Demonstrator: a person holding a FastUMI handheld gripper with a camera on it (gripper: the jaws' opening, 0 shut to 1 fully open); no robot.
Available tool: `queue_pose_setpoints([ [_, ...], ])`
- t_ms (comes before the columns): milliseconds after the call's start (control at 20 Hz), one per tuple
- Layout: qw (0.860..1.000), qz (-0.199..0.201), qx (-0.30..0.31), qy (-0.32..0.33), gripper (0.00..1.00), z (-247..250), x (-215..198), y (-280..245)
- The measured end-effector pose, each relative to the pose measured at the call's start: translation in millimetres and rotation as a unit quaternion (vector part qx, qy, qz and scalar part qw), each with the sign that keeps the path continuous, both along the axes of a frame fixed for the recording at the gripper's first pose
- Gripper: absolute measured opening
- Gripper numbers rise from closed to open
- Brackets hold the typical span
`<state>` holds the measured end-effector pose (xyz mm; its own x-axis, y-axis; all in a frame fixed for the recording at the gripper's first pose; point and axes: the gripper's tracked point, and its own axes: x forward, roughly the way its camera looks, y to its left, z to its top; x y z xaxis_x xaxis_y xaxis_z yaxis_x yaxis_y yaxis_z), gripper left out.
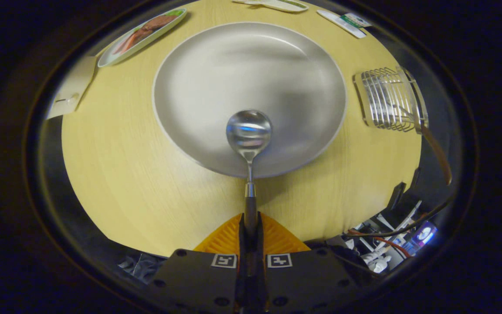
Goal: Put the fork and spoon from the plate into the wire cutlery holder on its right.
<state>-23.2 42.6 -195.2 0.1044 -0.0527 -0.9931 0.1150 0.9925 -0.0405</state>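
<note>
My gripper [250, 220] is shut on the dark handle of a metal spoon [249, 133]. The spoon points straight ahead of the fingers, and its bowl hangs over the near part of a large grey plate [216, 61] on the round wooden table. To the right of the plate stands the wire cutlery holder [388, 100]. A utensil with a brown handle [436, 150] leans out of the holder toward the table's near right edge; its head is hidden among the wires.
An oval dish with food [144, 35] sits at the far left of the table, a pale card [70, 93] beside it. Flat white items [342, 22] lie at the far edge. Cables and small objects [390, 244] crowd the space below the table's near right edge.
</note>
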Motion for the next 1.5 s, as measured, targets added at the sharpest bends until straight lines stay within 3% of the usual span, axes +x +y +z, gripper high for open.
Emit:
queue_pose_setpoints([
  [550,0.999,-0.033,0.005,-0.019,0.07,41.8,-7.1,-15.7],
  [1050,0.992,-0.119,0.011,-0.036,0.07,113.7,-2.4,-80.4],
  [1500,0.981,-0.192,0.027,-0.004,0.07,118.1,22.6,-141.7],
])
